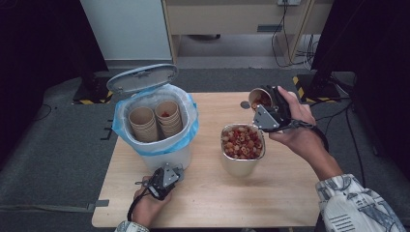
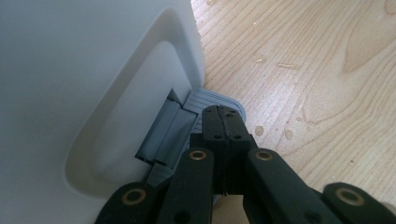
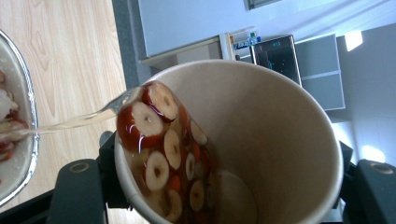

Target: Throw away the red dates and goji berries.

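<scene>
**Mia:** When you look at the left side, what do you see?

**Ben:** I see a white bin (image 1: 159, 140) with a blue bag in it and its grey lid (image 1: 141, 78) up. Two stacks of paper cups (image 1: 155, 121) stand inside. The left gripper (image 1: 163, 180) is low at the front of the bin. Its fingers are shut tight with nothing in between, and the tips press on the grey pedal (image 2: 212, 100) at the bin's foot.

**Mia:** And in the middle of the table (image 1: 203, 203)?

**Ben:** A shiny metal pot (image 1: 241, 164) full of red fruit slices (image 1: 242, 142).

**Mia:** What about the right side?

**Ben:** The right gripper (image 1: 269, 108) squeezes a paper cup (image 3: 261, 140). The cup is tipped over, just above and behind the pot. More slices sit at its lip, and a thin stream of juice (image 3: 74, 122) runs toward the pot.
</scene>
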Tool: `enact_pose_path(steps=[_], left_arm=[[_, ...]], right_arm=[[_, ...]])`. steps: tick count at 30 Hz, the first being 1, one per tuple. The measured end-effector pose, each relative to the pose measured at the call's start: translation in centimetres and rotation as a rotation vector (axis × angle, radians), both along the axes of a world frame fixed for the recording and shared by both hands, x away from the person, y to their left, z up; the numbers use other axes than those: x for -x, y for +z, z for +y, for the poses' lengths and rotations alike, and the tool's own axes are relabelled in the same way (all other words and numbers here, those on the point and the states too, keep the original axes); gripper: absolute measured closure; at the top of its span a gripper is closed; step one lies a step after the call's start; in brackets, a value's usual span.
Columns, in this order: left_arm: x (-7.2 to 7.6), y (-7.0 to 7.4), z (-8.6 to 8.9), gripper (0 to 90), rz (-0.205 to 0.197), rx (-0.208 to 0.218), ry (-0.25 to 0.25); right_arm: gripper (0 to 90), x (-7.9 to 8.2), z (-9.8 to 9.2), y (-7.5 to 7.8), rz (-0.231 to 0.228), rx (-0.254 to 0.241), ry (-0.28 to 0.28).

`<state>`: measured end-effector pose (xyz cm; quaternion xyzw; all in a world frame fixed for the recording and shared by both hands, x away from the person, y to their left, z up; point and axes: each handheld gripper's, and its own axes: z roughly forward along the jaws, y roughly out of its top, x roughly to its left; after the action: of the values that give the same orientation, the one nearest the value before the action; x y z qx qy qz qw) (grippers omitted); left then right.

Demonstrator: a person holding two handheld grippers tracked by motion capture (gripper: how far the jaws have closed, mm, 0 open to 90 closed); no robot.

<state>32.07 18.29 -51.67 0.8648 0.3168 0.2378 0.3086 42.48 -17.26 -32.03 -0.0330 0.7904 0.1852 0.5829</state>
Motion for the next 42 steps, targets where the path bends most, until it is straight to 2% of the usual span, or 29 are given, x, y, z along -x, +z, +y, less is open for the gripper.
enact_pose_path(steps=[7,12,30,42], left_arm=[[0.0,0.0,0.0,89.8,0.0,0.001,0.0],[0.0,0.0,0.0,89.8,0.0,0.001,0.0],[-0.02,0.01,0.02,89.8,0.002,0.002,0.001],[-0.02,0.02,0.01,89.8,0.002,0.002,0.001]], right_arm=[[28.8,0.03,0.15,-0.2,-0.013,0.04,0.0],[28.7,0.06,0.13,0.06,-0.019,0.04,0.002],[28.8,0.35,0.55,0.33,-0.063,0.157,0.009],[28.8,0.45,0.71,0.67,-0.086,0.192,0.014]])
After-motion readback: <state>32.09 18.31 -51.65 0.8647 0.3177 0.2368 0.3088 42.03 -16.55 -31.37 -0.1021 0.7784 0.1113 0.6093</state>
